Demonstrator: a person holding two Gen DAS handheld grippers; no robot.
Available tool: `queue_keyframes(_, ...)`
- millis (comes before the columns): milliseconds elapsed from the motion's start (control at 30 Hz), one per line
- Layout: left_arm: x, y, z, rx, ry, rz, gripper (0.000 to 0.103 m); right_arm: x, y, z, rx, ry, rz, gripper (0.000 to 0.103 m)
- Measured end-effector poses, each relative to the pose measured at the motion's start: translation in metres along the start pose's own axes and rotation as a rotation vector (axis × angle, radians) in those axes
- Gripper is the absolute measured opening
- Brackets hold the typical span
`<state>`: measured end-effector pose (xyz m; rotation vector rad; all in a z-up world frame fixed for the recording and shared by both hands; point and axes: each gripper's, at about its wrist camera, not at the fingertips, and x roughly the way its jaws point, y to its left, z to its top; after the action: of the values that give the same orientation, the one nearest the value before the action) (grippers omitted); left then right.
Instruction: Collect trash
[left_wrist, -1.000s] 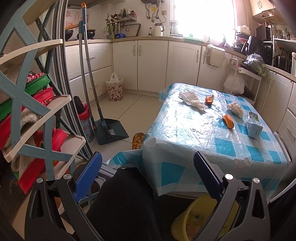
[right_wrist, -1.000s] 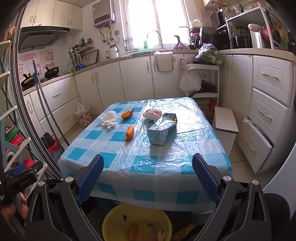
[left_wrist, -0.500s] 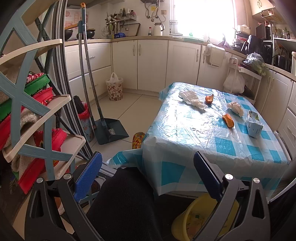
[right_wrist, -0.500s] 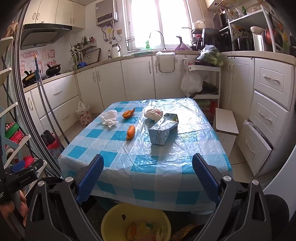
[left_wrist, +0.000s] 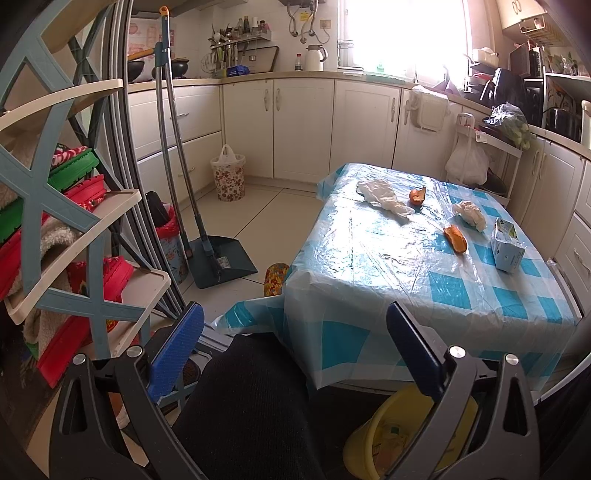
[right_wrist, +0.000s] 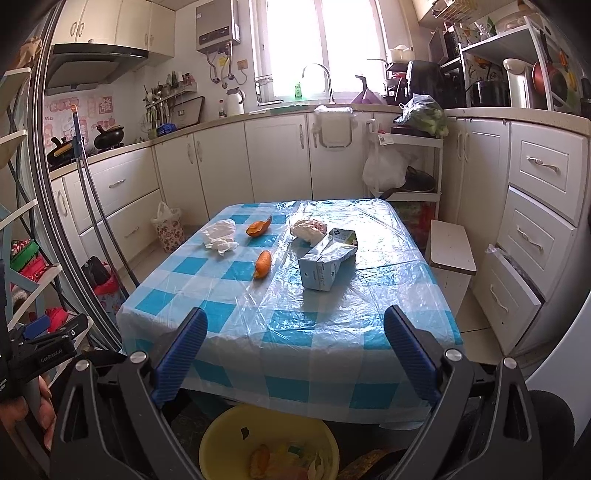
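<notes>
Yellow plastic, my bowl (right_wrist: 269, 448) sits on the floor at the bottom of the frame, just under the table (right_wrist: 288, 332) edge, likely so scraps drop straight in. Both my right tongs (right_wrist: 291, 350) and left tongs (left_wrist: 295, 354) are spread wide, holding nothing. Mid-frame lie the carton (right_wrist: 327, 260), two orange peels (right_wrist: 263, 264) and crumpled tissues (right_wrist: 219, 236), all uncollected. Compared with a second ago, the right view sits slightly nearer the table; nothing on it has moved.

White kettle (right_wrist: 235, 101) on counter, dustpan (left_wrist: 221, 263) on floor, shoe rack (left_wrist: 70, 236), stool (right_wrist: 451, 246) beside table
</notes>
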<state>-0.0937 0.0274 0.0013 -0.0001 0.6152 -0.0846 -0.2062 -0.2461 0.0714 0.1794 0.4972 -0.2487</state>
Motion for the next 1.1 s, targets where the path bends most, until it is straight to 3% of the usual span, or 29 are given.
queue_keyframes(667,-0.002,0.001,0.0,0.005,-0.007,-0.002,0.096,0.0,0.002,0.0,-0.014,0.0,0.003,0.092)
queue_keyframes(1100,-0.008,0.001,0.009,0.016,-0.026,-0.061,0.096,0.007,0.005,0.005,0.017,0.023,0.065,0.092)
